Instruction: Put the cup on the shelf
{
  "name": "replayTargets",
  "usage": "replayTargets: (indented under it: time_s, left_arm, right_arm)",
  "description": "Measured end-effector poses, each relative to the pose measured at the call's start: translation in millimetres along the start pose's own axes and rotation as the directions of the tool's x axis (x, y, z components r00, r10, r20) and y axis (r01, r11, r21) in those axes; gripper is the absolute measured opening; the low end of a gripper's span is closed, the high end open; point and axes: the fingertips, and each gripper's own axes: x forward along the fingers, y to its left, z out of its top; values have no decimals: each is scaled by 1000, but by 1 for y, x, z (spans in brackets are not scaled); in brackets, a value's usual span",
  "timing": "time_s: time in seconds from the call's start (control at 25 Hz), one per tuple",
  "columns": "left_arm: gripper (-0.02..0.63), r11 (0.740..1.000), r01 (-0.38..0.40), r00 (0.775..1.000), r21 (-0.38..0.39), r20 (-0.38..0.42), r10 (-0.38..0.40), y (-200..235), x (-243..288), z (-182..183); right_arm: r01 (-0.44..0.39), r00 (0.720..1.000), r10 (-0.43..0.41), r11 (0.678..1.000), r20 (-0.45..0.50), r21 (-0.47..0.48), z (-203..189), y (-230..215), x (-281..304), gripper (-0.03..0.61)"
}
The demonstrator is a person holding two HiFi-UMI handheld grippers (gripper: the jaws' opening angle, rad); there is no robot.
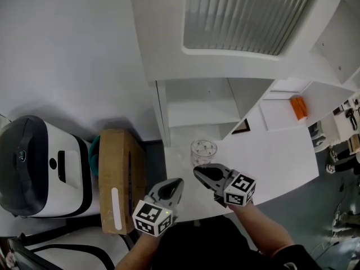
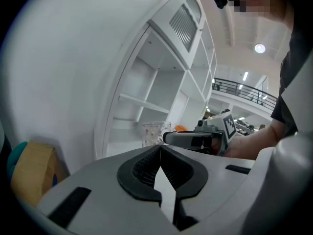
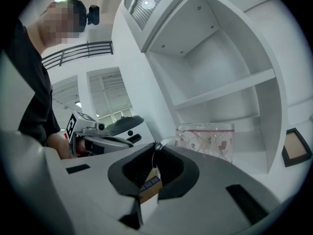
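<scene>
Jaws: right gripper [image 3: 155, 147] tight on the one cup [image 3: 210, 140], left gripper [image 2: 160, 149] together, empty.

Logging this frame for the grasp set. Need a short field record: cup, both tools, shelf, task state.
cup: clear, patterned, upright on the white table
right tool: shut on the cup's handle
left tool: shut, nothing between its jaws, apart from the cup
shelf: white, open compartments just behind the cup
task state: cup gripped, not yet on the shelf
</scene>
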Motion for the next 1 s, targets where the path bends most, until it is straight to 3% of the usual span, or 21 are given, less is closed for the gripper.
replayTargets:
  time_s: [0.28,0.6,1.0]
  left_arm:
    - [12,1000,-22,1000,-3,-14,22,16,13,-2]
    - [12,997,-67,998,-24,-16,66,34,10,-4]
    - [12,996,-88,996,-34,-19,87,53,13,-1]
  right_arm:
    - [-72,996,71,997,-44,-22,-14,-16,29,23]
    - [-65,995,64,998,-80,-14,-32,-63,67,23]
    - [-84,990,81,996,-117,-25,-38,-90,105,23]
